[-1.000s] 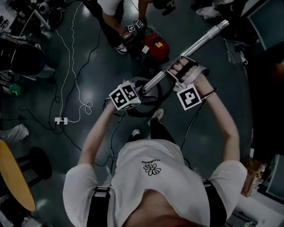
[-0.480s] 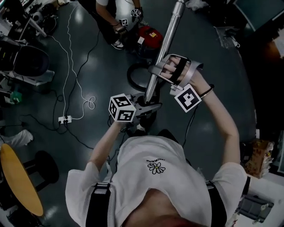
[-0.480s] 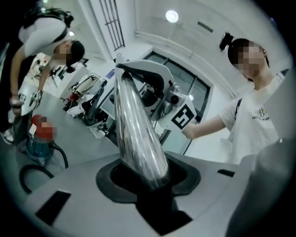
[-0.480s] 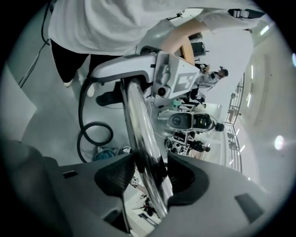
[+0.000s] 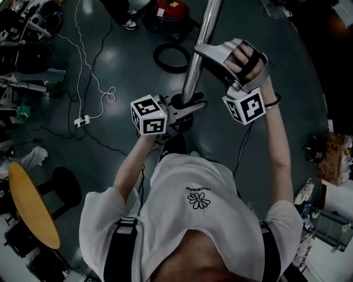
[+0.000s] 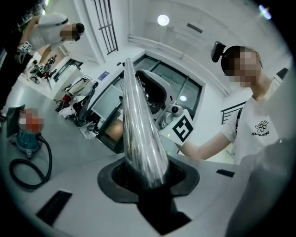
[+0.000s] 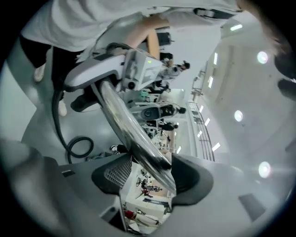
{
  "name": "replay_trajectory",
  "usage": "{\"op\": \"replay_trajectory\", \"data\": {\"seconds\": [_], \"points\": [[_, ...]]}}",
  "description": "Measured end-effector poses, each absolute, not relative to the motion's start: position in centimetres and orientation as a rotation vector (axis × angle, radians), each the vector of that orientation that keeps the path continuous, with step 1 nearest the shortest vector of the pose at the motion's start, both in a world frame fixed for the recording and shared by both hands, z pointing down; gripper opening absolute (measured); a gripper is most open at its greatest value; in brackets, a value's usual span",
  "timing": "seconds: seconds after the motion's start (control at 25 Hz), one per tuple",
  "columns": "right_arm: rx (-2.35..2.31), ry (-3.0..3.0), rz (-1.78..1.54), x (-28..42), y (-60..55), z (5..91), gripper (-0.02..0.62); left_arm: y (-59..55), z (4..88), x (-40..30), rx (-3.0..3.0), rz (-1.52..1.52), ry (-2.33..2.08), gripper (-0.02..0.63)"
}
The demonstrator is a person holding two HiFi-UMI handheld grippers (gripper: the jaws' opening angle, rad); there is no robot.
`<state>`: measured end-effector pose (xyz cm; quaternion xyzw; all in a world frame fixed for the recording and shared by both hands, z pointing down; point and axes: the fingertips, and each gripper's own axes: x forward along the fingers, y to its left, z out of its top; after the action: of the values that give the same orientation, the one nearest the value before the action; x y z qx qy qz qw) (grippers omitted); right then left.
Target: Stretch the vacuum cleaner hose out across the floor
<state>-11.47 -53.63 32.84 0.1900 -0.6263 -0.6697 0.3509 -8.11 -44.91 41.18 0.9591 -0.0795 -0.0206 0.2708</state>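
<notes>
I find no legible brand: the red vacuum canister (image 5: 171,10), on the floor just left of the metal tube's (image 5: 201,33) far part, carries a yellow label that is too small to read. The small print over the daisy (image 5: 198,199) on the operator's white shirt is also unreadable. The only other markings are the black-and-white squares on two marker cubes, one (image 5: 149,114) left of the tube's near end and one (image 5: 245,106) right of the tube. Count: one tube, one hose (image 5: 155,57), one canister, two grippers. The hose lies on the floor in a single closed loop, just left of the tube and near the canister, not stretched out. The left gripper (image 5: 185,107) sits at the tube's near end; its jaws are closing, with the tube seated in the black pad notch and the pads pressing on it. The right gripper (image 5: 203,52) sits farther up the tube; its jaws are opening, with the tube lying between the pads and a gap showing beside it. One white power strip (image 5: 81,120) lies well left of the tube.
</notes>
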Motion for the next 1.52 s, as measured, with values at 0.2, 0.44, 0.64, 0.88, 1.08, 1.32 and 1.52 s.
{"op": "replay_trajectory", "data": {"seconds": [0.2,0.44,0.64,0.88,1.08,1.32,1.52], "points": [[1.283,-2.069,-1.195,2.7,-49.0,21.0,0.253,-36.6,39.2,-6.8,2.602,-0.059,-0.275,0.129],[1.311,-2.966,0.616,6.4,-40.7,32.0,0.252,-35.4,36.1,-6.4,2.532,-0.226,-0.379,0.129],[1.335,-2.610,1.635,3.6,-36.5,52.1,0.252,-35.7,34.3,-8.8,2.515,-0.337,-0.485,0.129],[1.148,-2.367,1.827,-0.1,-32.5,60.4,0.252,-35.3,36.1,-11.2,2.495,-0.293,-0.669,0.129],[0.962,-2.368,2.294,-4.0,-31.1,60.1,0.252,-35.2,36.6,-12.6,2.414,-0.393,-0.785,0.129],[0.723,-2.173,2.934,-6.5,-29.8,59.2,0.252,-35.8,36.1,-14.5,2.365,-0.508,-0.894,0.129],[0.704,-2.044,3.105,-8.3,-29.8,58.0,0.252,-36.2,35.9,-15.2,2.362,-0.552,-0.959,0.129]]}}
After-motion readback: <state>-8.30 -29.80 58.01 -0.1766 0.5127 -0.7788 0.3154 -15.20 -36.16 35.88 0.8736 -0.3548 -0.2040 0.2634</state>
